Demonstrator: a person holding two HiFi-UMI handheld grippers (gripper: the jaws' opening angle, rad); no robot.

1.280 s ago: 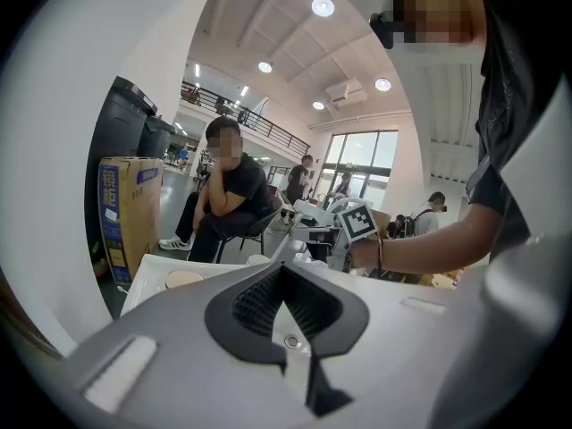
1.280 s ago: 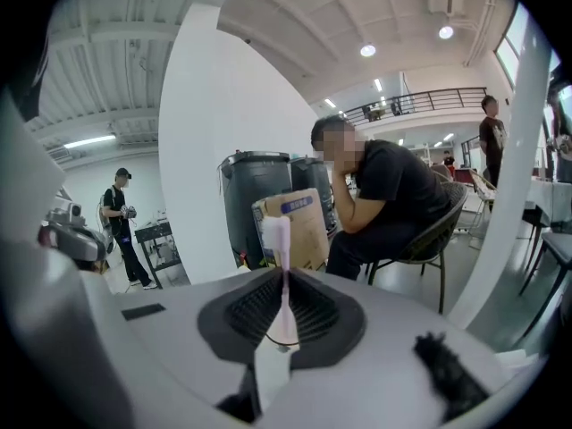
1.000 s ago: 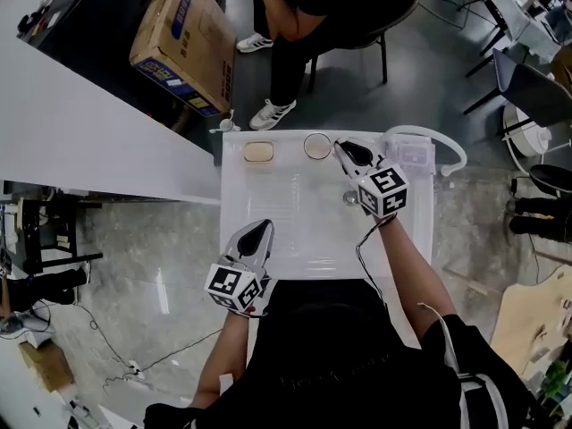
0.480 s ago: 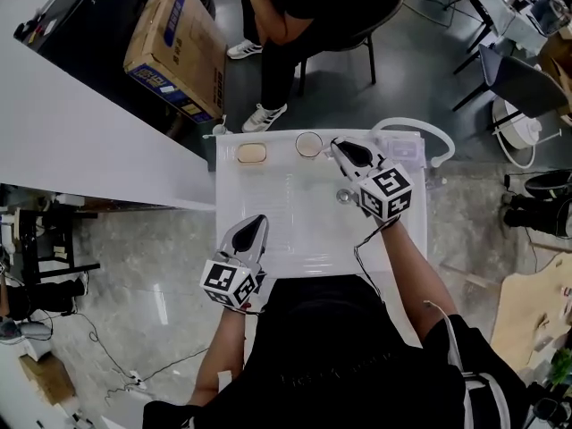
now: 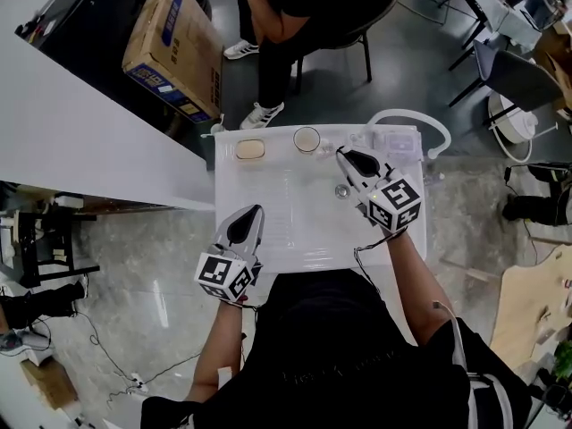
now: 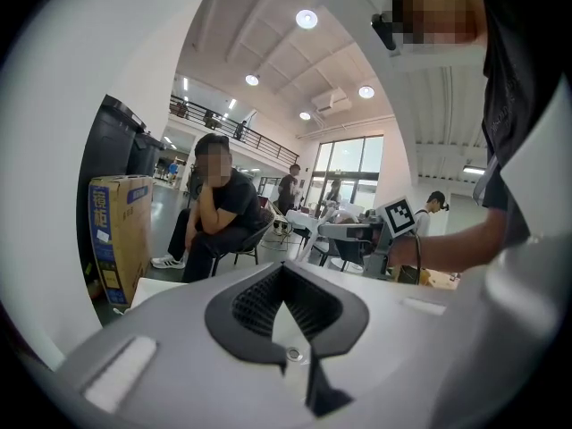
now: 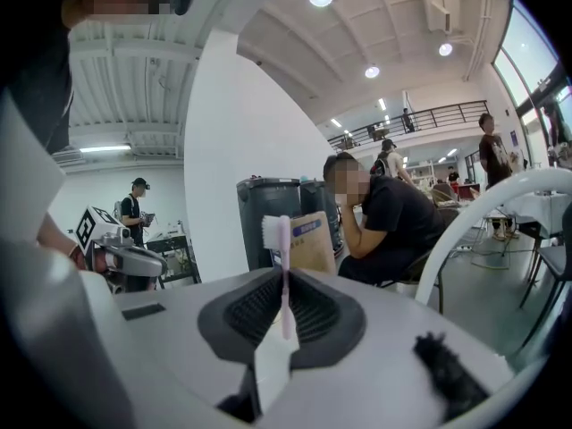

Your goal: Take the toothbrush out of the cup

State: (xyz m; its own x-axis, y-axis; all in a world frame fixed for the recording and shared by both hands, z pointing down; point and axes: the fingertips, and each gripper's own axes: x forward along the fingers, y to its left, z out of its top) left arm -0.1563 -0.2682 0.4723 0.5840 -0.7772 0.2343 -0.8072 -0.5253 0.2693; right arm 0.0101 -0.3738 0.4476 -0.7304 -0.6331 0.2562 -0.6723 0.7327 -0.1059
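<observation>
A clear round cup (image 5: pixel 307 138) stands at the far edge of the white table (image 5: pixel 295 239). My right gripper (image 5: pixel 343 155) hovers just right of the cup and a little nearer to me, apart from it. In the right gripper view my right gripper (image 7: pixel 284 284) is shut on a pink toothbrush (image 7: pixel 285 280), which stands upright between the jaws with its white bristle head (image 7: pixel 273 231) on top. My left gripper (image 5: pixel 253 212) hangs over the table's near left part; in the left gripper view it (image 6: pixel 286 284) is shut with nothing in it.
A tan soap-like block (image 5: pixel 249 149) lies left of the cup. A small metal disc (image 5: pixel 341 190) sits beside the right gripper. A clear box (image 5: pixel 393 144) and a white hose (image 5: pixel 420 119) are at the far right. A seated person (image 5: pixel 295 16) and a cardboard box (image 5: pixel 174 47) are beyond the table.
My right gripper has drawn back from the cup toward me and to the right. The left gripper has barely shifted.
</observation>
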